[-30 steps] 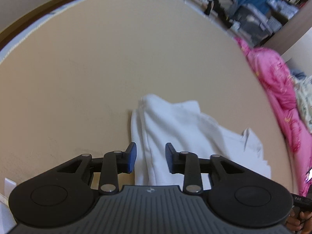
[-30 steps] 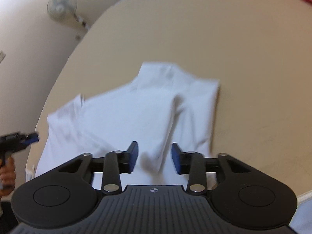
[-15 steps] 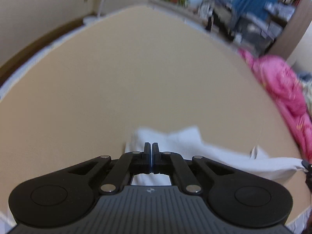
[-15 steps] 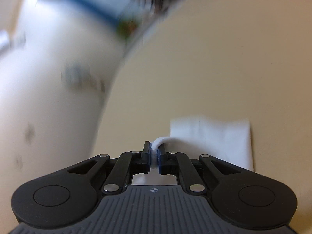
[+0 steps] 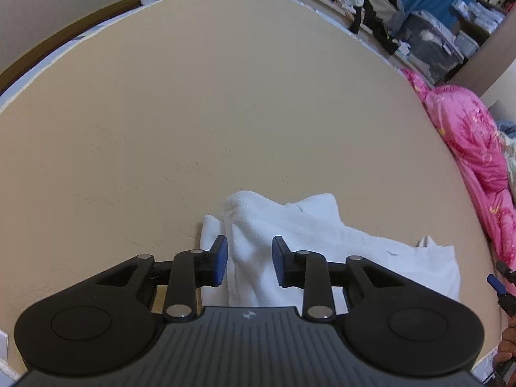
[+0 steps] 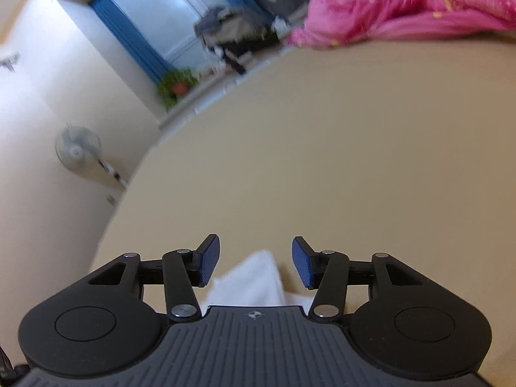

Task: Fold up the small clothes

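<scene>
My left gripper [image 5: 250, 264] hangs over the white garment [image 5: 290, 235], its jaws opening with a gap between them; the cloth lies below and between the blue pads [image 5: 221, 259], which do not press on it. The garment sits partly folded on the near part of the tan surface [image 5: 225, 96], its thicker folded end toward the left and a flatter part spreading right. My right gripper [image 6: 256, 264] also has its jaws opening, wide apart, and a corner of the white cloth shows under them, untouched. A pink quilt [image 5: 467, 148] is bunched along the far right edge.
</scene>
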### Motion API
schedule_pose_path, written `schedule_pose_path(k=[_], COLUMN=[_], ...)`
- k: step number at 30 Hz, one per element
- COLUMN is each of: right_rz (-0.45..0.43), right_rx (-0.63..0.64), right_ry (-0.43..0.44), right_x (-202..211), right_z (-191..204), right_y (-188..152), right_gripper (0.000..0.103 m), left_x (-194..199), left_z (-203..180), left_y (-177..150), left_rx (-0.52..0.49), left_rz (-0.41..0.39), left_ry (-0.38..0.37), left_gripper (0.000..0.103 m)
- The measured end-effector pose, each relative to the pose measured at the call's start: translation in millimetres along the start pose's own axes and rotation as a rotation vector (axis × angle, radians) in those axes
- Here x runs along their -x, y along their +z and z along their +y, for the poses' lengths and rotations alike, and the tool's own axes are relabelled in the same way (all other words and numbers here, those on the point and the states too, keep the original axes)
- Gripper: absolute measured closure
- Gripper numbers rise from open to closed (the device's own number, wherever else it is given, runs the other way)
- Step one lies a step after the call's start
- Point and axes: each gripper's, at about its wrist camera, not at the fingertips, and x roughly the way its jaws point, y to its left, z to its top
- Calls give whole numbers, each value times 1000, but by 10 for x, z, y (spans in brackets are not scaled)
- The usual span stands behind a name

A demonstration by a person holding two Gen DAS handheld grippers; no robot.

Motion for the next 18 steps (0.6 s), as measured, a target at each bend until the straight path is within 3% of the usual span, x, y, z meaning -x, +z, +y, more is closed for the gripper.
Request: schedule_pose_path(k=[4, 9, 10, 11, 12, 13, 15, 18], right_rz=[153, 181, 177, 176, 175, 167, 83, -139], right_rx=[158, 259, 265, 278, 301, 327, 340, 263], right_ry=[-42, -126, -127, -130, -132, -132, -132, -121], right_x=[-343, -594, -634, -673, -708, -728, -656, -324], right_z=[136, 194, 231, 256, 290, 334, 412, 360], right_y=[-163, -235, -244, -258, -276, -297, -247, -85], right_gripper=[51, 51, 53, 59, 85, 101, 103, 103], left_x=[-148, -247, -252, -255, -239, -192, -48, 131], left_z=[-83, -166, -196, -231, -268, -293, -329, -399], left_y=[25, 21, 19, 20, 20, 33, 69, 93], left_rx=[-18, -60, -85, -111, -135, -152, -159, -161], left_rz=[9, -7, -15, -28, -50, -84, -171, -294], left_ry=[25, 59, 66, 79, 96, 111, 121, 88], left_gripper=[69, 70, 82, 98, 98, 98, 98, 98])
